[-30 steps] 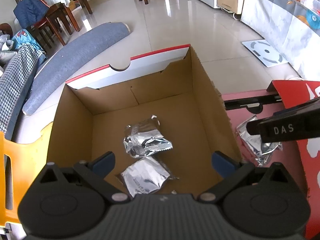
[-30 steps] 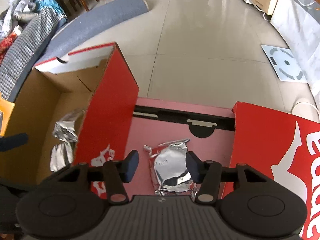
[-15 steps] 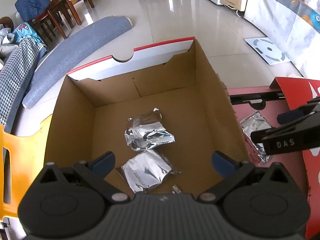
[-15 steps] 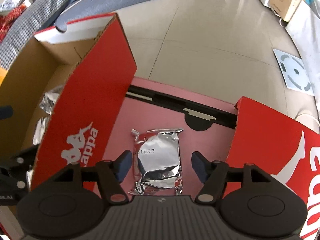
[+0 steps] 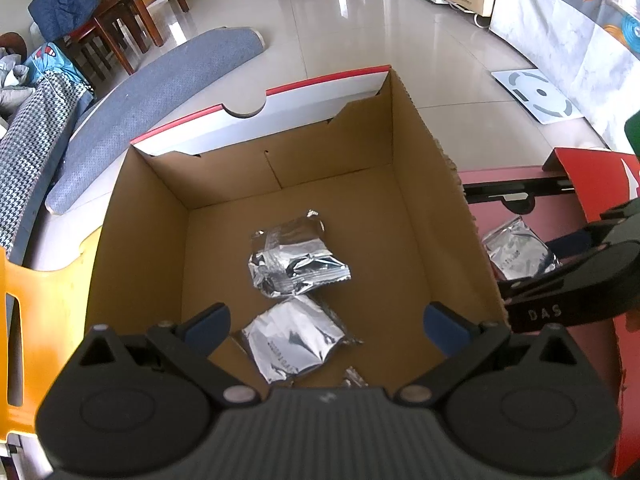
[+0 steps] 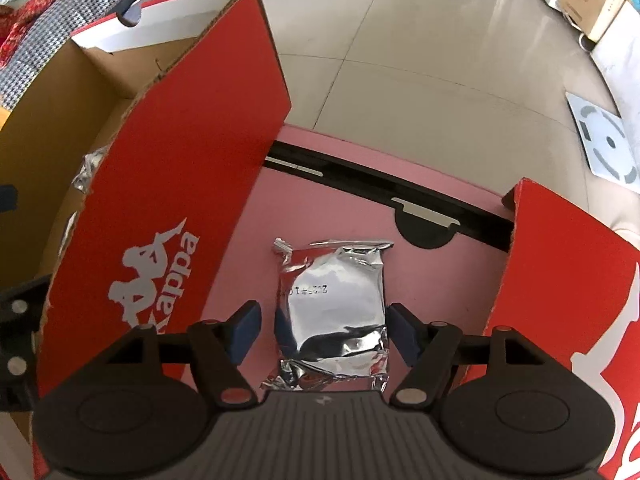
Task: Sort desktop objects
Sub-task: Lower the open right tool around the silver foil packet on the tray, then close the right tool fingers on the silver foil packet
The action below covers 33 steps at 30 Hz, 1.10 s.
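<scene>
I see bright, even daylight in both wrist views, glare streaking the tiled floor (image 5: 360,40) beyond the cardboard box (image 5: 436,216). Foil packets (image 6: 336,304) glint sharply. Fisheye bending curves the edges; corners vignette black.

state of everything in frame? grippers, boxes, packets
Left gripper: open, above the brown box.
Right gripper: open, straddling the single packet.
Brown box: open, two foil packets inside.
Upper packet: crumpled, lying flat.
Lower packet: lying flat.
Pink lid: open side up.
Single packet: sealed, flat, not gripped.
</scene>
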Available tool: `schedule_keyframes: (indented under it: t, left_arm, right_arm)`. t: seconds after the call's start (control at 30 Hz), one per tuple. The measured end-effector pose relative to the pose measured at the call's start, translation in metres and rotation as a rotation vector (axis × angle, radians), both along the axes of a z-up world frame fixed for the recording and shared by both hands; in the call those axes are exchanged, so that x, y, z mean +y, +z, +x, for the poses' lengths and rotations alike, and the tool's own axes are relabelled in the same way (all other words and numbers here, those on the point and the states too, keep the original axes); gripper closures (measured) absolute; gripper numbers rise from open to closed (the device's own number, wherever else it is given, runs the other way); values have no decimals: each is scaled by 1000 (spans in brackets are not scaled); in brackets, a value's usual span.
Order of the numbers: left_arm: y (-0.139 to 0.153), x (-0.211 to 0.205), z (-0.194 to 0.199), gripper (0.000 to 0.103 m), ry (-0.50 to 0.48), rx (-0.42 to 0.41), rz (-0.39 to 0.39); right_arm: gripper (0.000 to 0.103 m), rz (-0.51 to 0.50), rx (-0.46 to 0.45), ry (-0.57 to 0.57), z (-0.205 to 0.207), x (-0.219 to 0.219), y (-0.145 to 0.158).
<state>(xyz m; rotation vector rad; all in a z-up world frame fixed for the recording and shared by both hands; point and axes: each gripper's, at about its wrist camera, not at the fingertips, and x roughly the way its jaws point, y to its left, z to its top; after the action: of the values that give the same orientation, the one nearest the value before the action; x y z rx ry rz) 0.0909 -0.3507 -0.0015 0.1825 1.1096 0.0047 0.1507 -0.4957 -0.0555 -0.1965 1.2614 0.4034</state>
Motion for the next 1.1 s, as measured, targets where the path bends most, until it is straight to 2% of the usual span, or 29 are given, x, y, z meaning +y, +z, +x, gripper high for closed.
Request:
schedule_keyframes:
  t: [0.17, 0.23, 0.5, 1.1]
  left_arm:
    - [0, -1, 0, 0, -4, -5, 3]
    - [1, -1, 0, 0, -4, -6, 5]
    - [2, -3, -1, 0, -16, -18, 16]
    - [13, -6, -8, 0, -45, -66, 14]
  right_arm:
    - [33, 5, -1, -21, -1, 2, -7]
    - [44, -21, -12, -14, -3, 5, -7]
    - [45, -17, 1, -83, -5, 1, 1]
    - [45, 118, -153, -248, -15, -14, 69]
